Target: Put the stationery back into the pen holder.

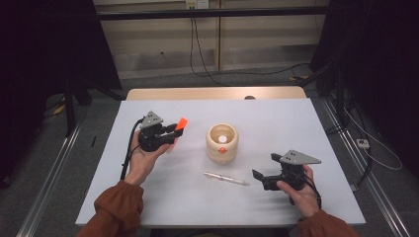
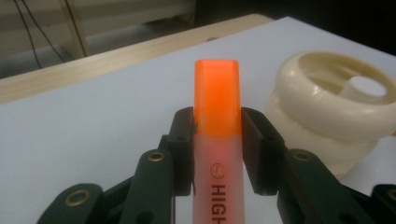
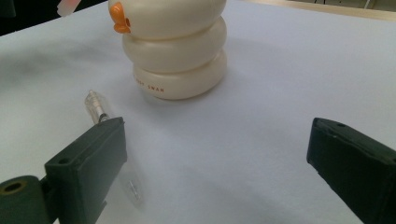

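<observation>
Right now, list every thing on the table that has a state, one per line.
Left tool: shut on the orange highlighter, held above the table.
Orange highlighter: capped, clamped between the jaws, cap end pointing out.
Right tool: open, nothing between its jaws, low over the table.
Cream pen holder: upright; a white item stands inside.
Clear pen: lying flat on the table, untouched.

I read the translucent orange plastic highlighter (image 2: 217, 140) as smooth; the ribbed cream plastic holder (image 1: 222, 143) as glossy; the white tabletop (image 1: 276, 128) as matt, wood-edged.
</observation>
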